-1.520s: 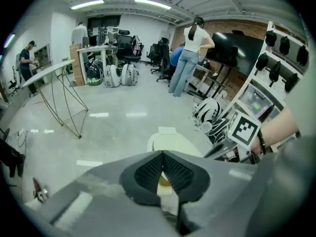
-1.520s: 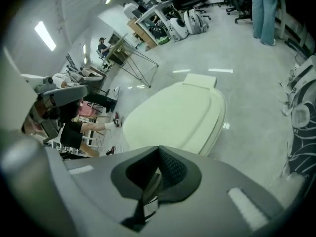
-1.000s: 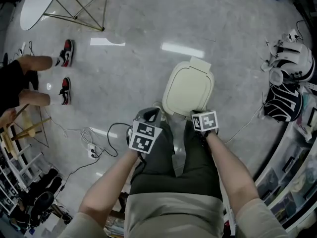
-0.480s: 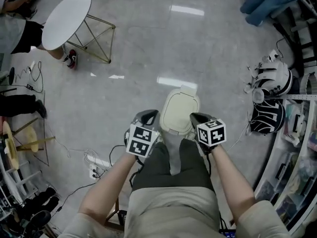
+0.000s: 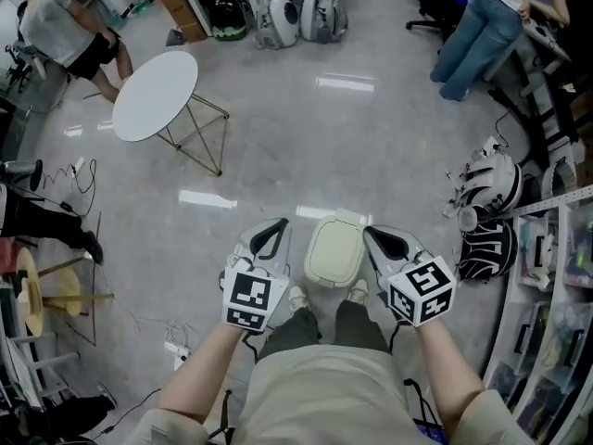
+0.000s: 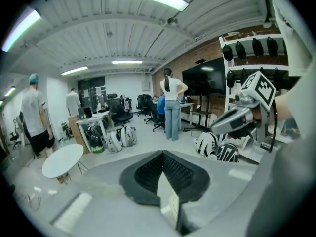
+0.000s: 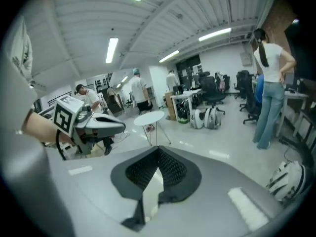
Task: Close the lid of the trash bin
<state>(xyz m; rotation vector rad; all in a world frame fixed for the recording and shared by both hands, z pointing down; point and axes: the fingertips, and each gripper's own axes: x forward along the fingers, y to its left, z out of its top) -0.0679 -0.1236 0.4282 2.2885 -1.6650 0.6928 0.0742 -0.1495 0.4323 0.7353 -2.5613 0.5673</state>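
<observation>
The trash bin [image 5: 335, 250] stands on the floor just in front of the person's feet, seen from above, its cream lid lying flat over it. My left gripper [image 5: 270, 237] hangs to the bin's left and my right gripper [image 5: 384, 241] to its right, both raised above it and touching nothing. In the left gripper view the left gripper [image 6: 162, 154] has its jaws together with nothing between them, and the right gripper [image 6: 241, 120] shows off to the side. The right gripper [image 7: 158, 150] is likewise shut and empty, with the left gripper [image 7: 93, 124] in its view.
A round white table [image 5: 156, 95] on wire legs stands at far left. Helmets and bags [image 5: 485, 213] lie by shelves at right. Cables and a power strip [image 5: 174, 347] lie on the floor at left. People stand at the far left and right [image 5: 484, 28].
The view has risen and tilted forward, so the bin looks smaller and lower. Both grippers have lifted away from the lid and spread to either side of the bin.
</observation>
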